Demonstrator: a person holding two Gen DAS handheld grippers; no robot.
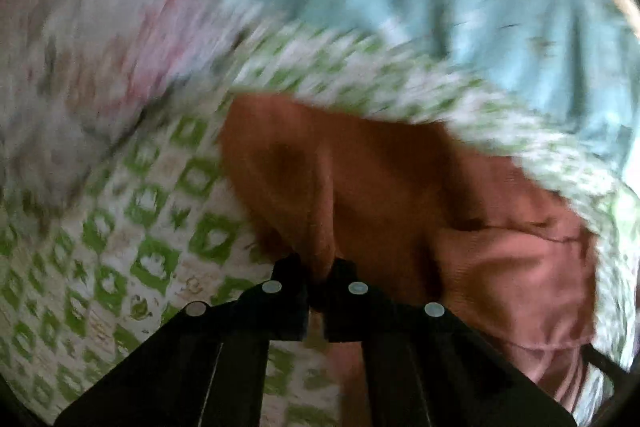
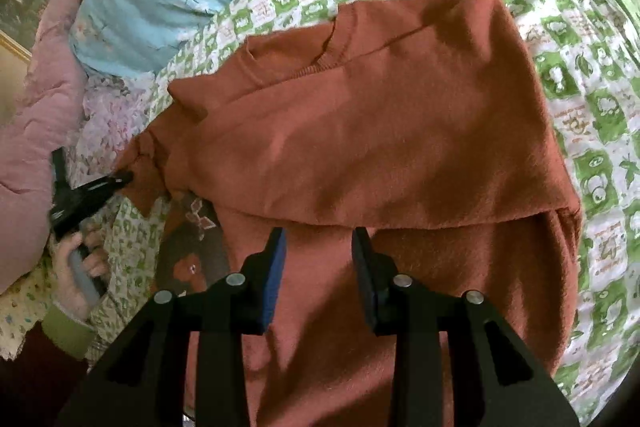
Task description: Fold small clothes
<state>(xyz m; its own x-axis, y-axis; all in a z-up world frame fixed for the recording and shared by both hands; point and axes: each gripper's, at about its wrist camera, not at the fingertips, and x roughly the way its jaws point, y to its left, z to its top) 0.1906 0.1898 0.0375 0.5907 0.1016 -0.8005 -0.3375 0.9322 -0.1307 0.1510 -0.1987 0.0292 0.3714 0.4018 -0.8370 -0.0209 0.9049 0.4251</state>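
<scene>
A rust-brown jumper [image 2: 360, 115] is seen spread on a bed covered by a green-and-white patterned sheet [image 2: 592, 99], its upper part already laid over the lower, apparently so that a sleeve can be brought in next. The sleeve end [image 2: 140, 167] is pinched between the closed jaws of the left gripper [image 1: 316, 277] and drawn out to the side, probably to keep the cloth taut. The right gripper [image 2: 319, 239] is held just above the jumper's lower half, its jaws partly open and nothing gripped between them.
</scene>
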